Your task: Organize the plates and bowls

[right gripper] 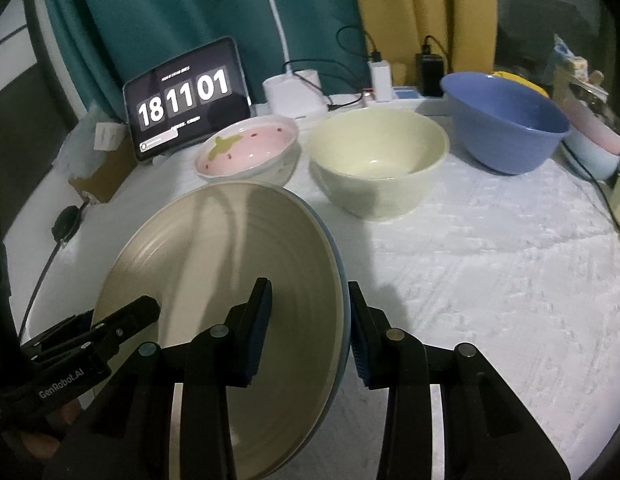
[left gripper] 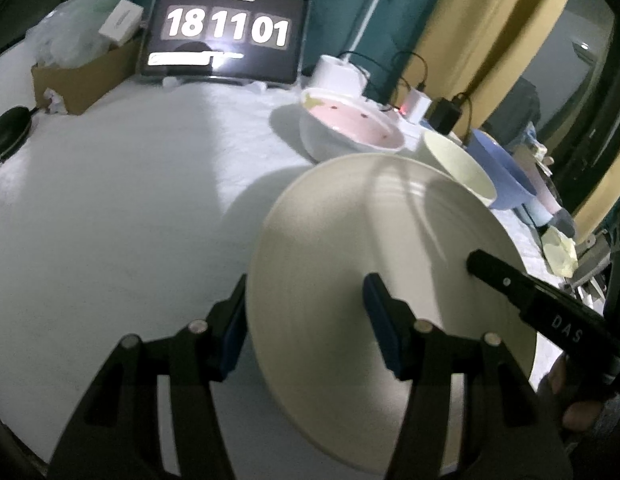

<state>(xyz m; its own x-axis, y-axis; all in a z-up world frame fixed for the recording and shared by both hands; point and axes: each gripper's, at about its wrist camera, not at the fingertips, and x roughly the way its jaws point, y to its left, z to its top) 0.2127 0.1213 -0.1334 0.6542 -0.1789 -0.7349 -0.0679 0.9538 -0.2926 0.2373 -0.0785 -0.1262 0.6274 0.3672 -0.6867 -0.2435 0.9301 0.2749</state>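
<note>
1. So far little looks sorted, as I judge it: the strawberry bowl (right gripper: pixel 248 152), the cream bowl (right gripper: pixel 379 164) and the blue bowl (right gripper: pixel 505 120) stand apart in a loose row toward the far edge of the surface (right gripper: pixel 489 280), none nested in another.
2. Only one plate (right gripper: pixel 230 300) shows, cream with a bluish underside, and it is off the surface, tilted, carried between both grippers over the near-left part of the surface, just in front of the strawberry bowl.
3. What is left, by my reading: set this plate down in its place, then gather or stack the three bowls. No other plate can be seen to pair it with.
4. The right gripper (right gripper: pixel 310 332) has its fingers (right gripper: pixel 260 332) partly apart, straddling the plate's right rim, one finger over the inner face and one behind the underside; the rim sits between the pads and seems pinched.
5. The left gripper (left gripper: pixel 306 324) stands somewhat wider, astride the plate's left rim in the same way, one pad on the inner face and the other behind the edge.
6. Whether each pad presses firmly cannot be told, but the raised, tilted plate suggests both grips bear it.
7. A tablet clock (right gripper: pixel 186 100) leans at the far edge, behind the strawberry bowl.
</note>
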